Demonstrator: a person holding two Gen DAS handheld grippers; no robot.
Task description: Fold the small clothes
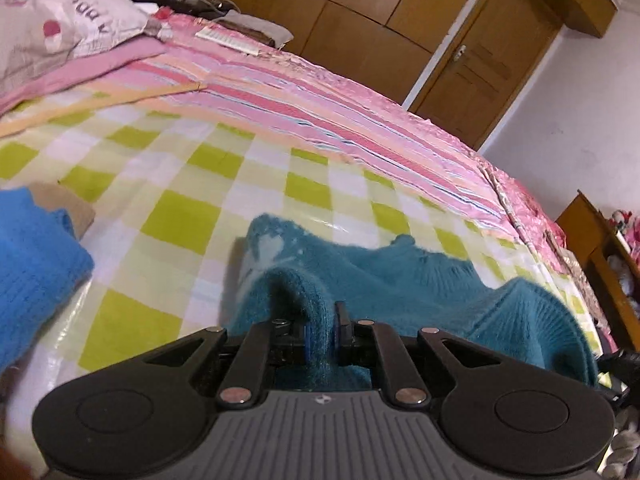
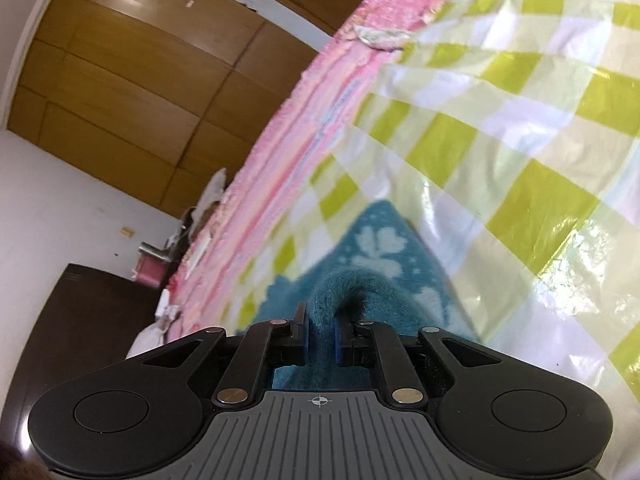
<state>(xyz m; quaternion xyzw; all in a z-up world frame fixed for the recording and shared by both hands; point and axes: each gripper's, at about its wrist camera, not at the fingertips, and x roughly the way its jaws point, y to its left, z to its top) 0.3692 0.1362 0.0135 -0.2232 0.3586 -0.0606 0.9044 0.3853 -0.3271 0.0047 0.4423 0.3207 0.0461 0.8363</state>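
A fuzzy teal sweater (image 1: 420, 280) with a pale flower pattern lies on the green-and-white checked plastic sheet (image 1: 192, 184) on the bed. My left gripper (image 1: 322, 330) is shut on a raised fold of the teal sweater. In the right wrist view my right gripper (image 2: 320, 334) is shut on another raised fold of the same teal sweater (image 2: 376, 248), with the patterned part spread beyond it. A bright blue knit garment (image 1: 32, 264) lies at the left, apart from both grippers.
A pink striped bedspread (image 1: 320, 104) lies beyond the checked sheet, with pillows (image 1: 60, 28) at the far left. Wooden wardrobes (image 1: 360, 20) and a door (image 1: 492, 52) stand behind the bed. A wooden shelf (image 1: 600, 248) stands at the right.
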